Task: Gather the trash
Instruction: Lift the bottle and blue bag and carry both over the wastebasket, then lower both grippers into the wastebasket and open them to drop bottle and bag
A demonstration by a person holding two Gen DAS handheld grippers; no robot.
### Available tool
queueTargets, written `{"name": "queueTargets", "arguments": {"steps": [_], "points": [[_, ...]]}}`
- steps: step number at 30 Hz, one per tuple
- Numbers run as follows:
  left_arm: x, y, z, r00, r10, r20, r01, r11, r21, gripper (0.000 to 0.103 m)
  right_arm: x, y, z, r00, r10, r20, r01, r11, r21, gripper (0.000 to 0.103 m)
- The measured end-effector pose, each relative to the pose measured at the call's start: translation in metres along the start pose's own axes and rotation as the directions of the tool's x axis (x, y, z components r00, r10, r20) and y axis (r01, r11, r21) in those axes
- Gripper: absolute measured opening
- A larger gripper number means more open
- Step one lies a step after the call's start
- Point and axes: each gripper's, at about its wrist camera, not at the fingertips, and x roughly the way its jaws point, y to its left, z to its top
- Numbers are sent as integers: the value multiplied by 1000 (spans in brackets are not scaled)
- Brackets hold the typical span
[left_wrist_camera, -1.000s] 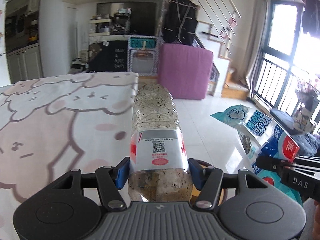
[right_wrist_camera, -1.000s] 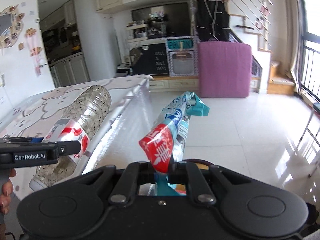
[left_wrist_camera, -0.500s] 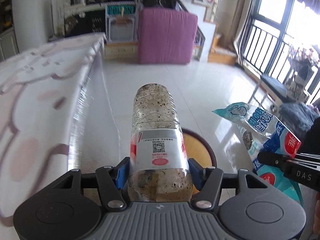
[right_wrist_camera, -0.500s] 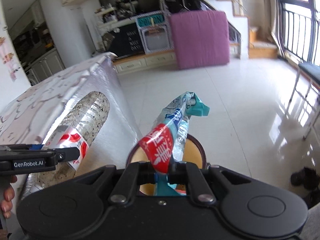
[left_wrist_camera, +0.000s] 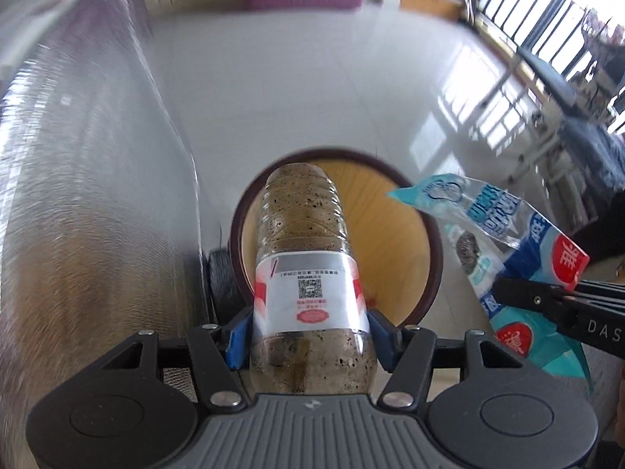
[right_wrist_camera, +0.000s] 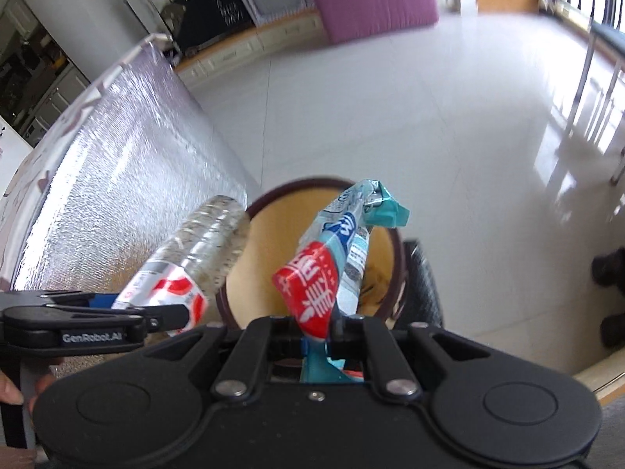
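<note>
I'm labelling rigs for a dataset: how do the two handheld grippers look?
The left gripper has a grey ribbed body, black linkages, blue finger pads and "GenRobot.AI" lettering. The right gripper is all black, marked "DAS". Bare fingertips show, no sleeves.

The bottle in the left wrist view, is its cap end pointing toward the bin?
No, the bottle shows its rounded base toward the bin, and its neck end is hidden behind the left gripper.
</note>
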Motion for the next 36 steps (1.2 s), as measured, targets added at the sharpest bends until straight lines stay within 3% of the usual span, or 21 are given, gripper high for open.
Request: {"name": "queueTargets", "arguments": {"steps": [5, 10, 19, 25, 31, 36], "points": [[32, 9, 32, 993, -4, -119, 2, 1000, -15, 62, 41, -4, 19, 990, 71, -119, -61, 994, 86, 9], [64, 14, 51, 978, -28, -206, 18, 999, -51, 62, 97, -23, 40, 973, 123, -197, -67, 961, 267, 9], [139, 23, 76, 937, -107, -334, 48, 983, -179, 62, 183, -30, 55, 940, 43, -338, 49, 965, 259, 9], [175, 21, 81, 932, -109, -344, 40, 978, -203, 62, 225, -17, 59, 917, -58, -394, 116, 986, 124, 12], [198, 34, 75, 931, -119, -344, 25, 964, -265, 61, 255, -9, 55, 919, -47, -391, 97, 990, 107, 11], [200, 25, 79, 950, -96, -296, 27, 973, -229, 61, 246, -8, 52, 931, -3, -364, 74, 980, 182, 9]]}}
